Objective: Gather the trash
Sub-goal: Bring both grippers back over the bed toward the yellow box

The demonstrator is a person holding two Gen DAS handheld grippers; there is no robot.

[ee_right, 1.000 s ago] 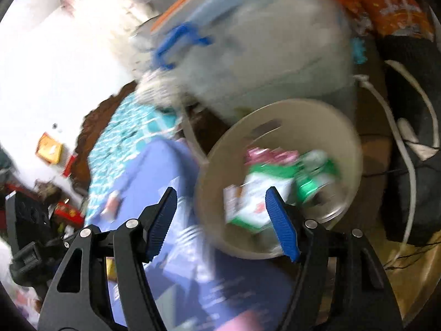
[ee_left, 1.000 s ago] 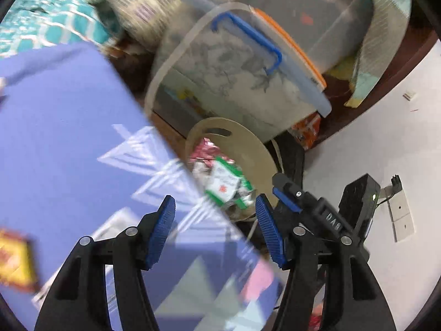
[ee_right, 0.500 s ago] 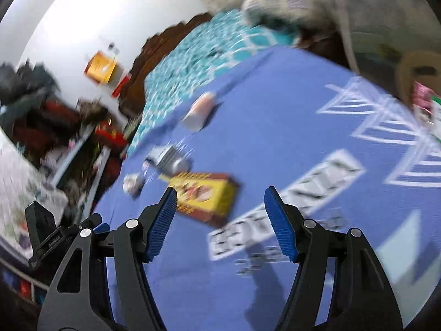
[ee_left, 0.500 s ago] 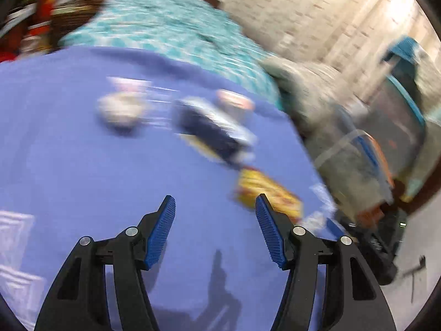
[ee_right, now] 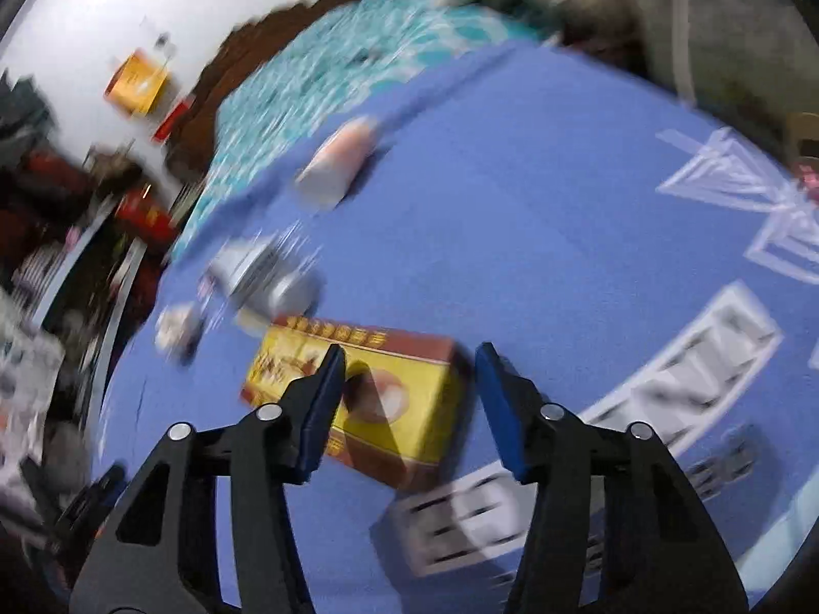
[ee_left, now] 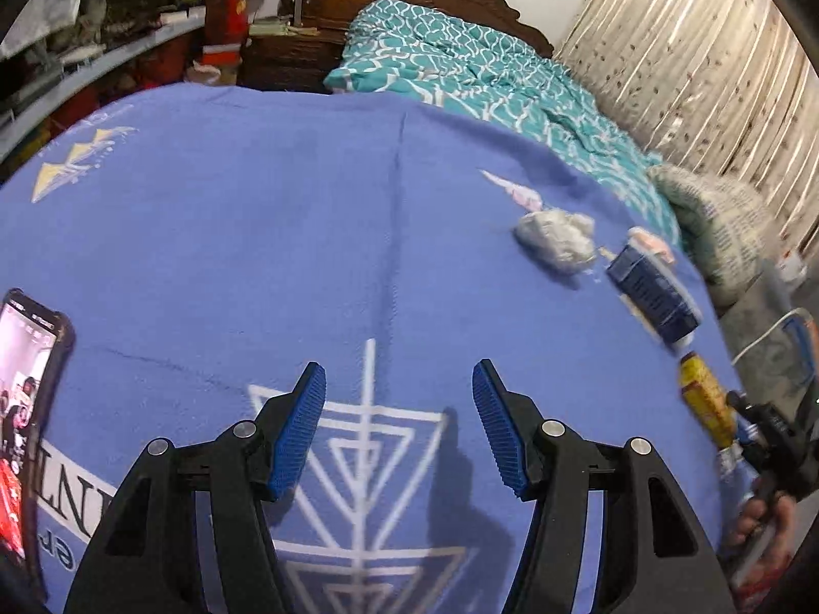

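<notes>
- The right gripper is spread, its fingers either side of the yellow box lying flat on the blue blanket; contact unclear through blur.
- The left gripper is spread over bare blanket, empty.
- Only the left view shows a phone, crumpled wad and dark blue carton.
- The box's long axis runs across the right gripper's fingers.

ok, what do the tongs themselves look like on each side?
Both match. The left tongs and right tongs have black plastic arms with triangular cut-outs and silver round rivets, tipped with ribbed blue pads. No cables or markings show. A bare hand shows at the left view's edge, no sleeve.
</notes>
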